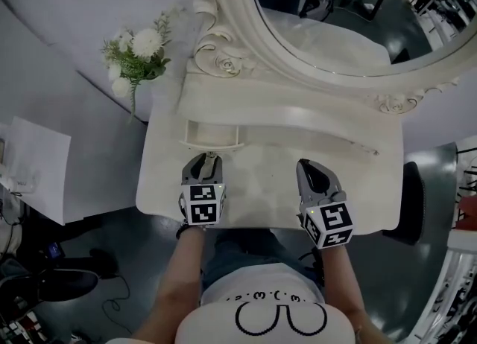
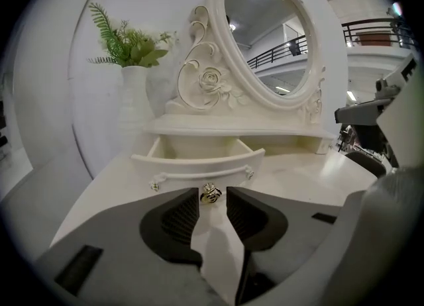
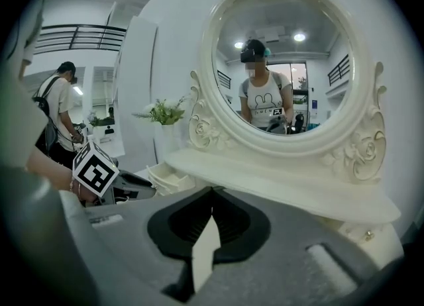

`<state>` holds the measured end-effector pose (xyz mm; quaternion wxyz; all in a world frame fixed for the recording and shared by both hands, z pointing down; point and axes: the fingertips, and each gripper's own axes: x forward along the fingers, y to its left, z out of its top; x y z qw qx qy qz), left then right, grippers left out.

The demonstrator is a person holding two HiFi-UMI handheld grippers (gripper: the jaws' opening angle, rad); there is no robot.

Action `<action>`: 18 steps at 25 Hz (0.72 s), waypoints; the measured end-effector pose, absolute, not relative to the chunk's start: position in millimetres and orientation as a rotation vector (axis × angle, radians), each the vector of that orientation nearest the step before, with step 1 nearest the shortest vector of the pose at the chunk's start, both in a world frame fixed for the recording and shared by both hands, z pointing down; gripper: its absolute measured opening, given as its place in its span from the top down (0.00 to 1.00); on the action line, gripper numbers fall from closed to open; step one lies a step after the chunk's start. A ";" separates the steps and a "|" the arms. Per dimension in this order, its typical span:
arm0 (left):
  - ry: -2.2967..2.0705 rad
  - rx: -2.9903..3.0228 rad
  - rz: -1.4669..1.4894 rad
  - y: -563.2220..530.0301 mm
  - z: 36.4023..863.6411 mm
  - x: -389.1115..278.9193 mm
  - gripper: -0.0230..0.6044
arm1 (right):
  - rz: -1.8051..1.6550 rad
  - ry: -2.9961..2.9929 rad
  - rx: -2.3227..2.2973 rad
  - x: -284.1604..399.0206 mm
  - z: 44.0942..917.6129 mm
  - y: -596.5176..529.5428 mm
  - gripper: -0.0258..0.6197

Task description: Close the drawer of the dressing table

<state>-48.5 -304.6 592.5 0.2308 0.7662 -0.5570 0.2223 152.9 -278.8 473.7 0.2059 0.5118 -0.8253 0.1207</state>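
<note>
Visibly pulled out, the cream drawer (image 2: 199, 164) bears a gold knob (image 2: 211, 194).

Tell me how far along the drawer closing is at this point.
Nothing is done yet: the drawer stands pulled out. In hand: the left gripper has its jaws either side of the gold knob, not visibly clamping it. The right gripper is shut and empty. Left: pushing the drawer in.

The open drawer (image 1: 211, 135) juts over the table's (image 1: 276, 186) left half, its knob (image 2: 211, 195) right at the parted tips of the left tongs (image 2: 212, 190). Right of the drawer the top lies bare up to the shelf (image 1: 298, 115). Behind, the mirror (image 1: 350, 15) blocks the way, with flowers (image 1: 138, 56) at its left.
</note>
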 end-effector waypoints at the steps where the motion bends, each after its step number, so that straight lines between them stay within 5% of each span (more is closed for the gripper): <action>1: -1.541 2.103 0.630 -306.4 595.2 -49.2 0.78 | 0.338 -2.297 1.427 154.3 474.4 -279.8 0.96; 18: -1.565 2.091 0.657 -313.3 592.7 -48.9 0.82 | 0.333 -2.307 1.461 163.4 464.8 -284.2 0.96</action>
